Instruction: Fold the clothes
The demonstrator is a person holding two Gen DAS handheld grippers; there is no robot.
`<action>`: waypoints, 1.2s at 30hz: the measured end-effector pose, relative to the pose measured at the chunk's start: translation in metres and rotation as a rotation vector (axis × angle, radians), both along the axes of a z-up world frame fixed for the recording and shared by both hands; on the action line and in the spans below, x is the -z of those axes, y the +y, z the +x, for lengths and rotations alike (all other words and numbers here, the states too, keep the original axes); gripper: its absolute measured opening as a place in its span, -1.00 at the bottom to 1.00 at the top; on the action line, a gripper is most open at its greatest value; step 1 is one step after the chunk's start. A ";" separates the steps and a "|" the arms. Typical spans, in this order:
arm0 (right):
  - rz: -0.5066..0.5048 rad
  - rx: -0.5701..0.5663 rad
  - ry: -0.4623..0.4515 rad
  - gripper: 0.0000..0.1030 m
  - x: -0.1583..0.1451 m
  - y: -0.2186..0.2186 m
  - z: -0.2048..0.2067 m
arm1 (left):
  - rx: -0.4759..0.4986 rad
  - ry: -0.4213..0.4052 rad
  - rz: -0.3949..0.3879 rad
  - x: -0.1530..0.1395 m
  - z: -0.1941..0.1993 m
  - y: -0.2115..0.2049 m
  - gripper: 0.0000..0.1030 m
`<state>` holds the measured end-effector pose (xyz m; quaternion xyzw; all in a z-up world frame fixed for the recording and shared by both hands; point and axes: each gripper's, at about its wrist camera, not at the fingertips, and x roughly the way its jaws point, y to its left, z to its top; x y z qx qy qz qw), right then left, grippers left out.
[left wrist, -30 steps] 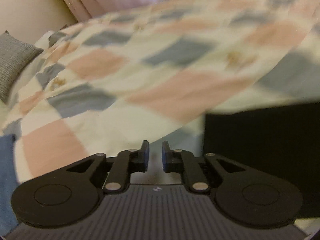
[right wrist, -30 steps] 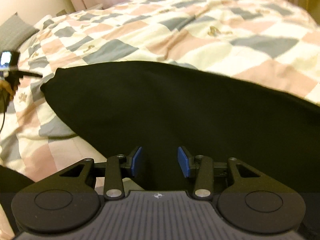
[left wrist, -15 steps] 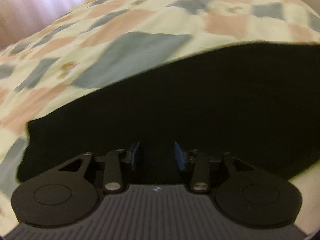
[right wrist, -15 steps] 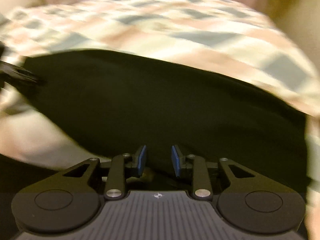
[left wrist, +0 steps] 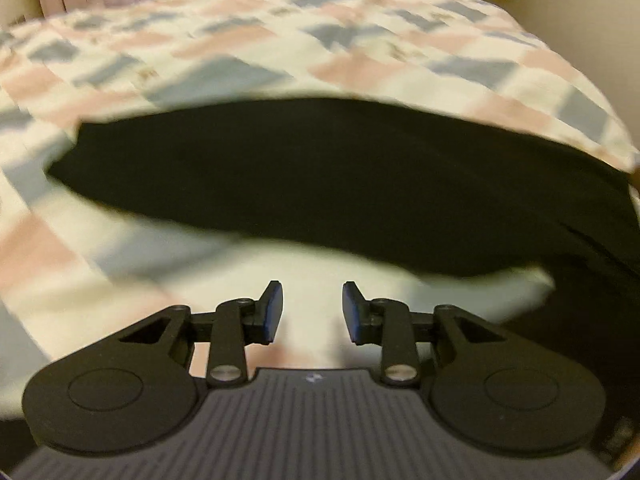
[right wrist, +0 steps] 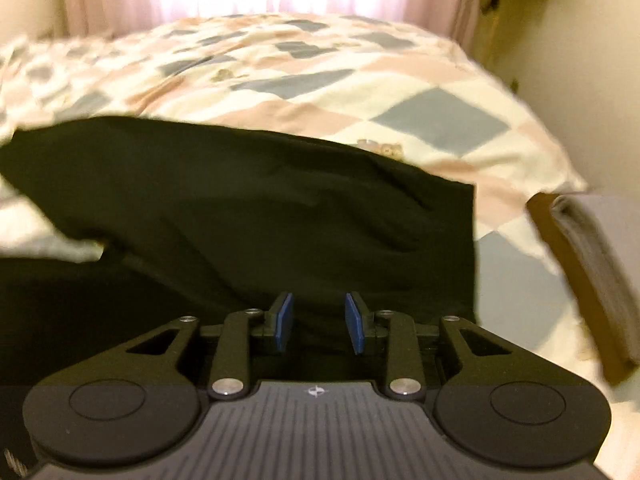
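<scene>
blue-padded jaws of the left gripper (left wrist: 309, 312) stand parted and empty over bare checked bedcover (left wrist: 280, 52), the black garment (left wrist: 340, 184) spread just beyond the tips, likely lined up to take its near edge. the right gripper (right wrist: 317, 328) is also parted and holds nothing, with cloth under and ahead of its tips. half a second ago the left hovered over the cloth; both gaps have widened.
</scene>
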<state>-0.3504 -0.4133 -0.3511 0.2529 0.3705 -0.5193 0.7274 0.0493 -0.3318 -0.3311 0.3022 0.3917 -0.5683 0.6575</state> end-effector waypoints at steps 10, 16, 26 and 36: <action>0.137 -0.124 -0.219 -0.19 -0.019 0.069 0.016 | -0.223 0.047 0.097 -0.030 -0.076 0.122 -0.41; 0.290 -0.043 -0.125 -0.08 -0.027 0.115 -0.031 | -0.286 0.001 0.197 -0.064 -0.107 0.171 -0.38; 0.170 -0.049 -0.166 0.28 -0.150 0.143 -0.033 | -0.214 -0.049 0.045 -0.180 -0.165 0.176 -0.03; 0.122 0.072 -0.190 0.45 -0.207 0.191 -0.020 | -0.134 -0.118 -0.017 -0.240 -0.149 0.182 0.05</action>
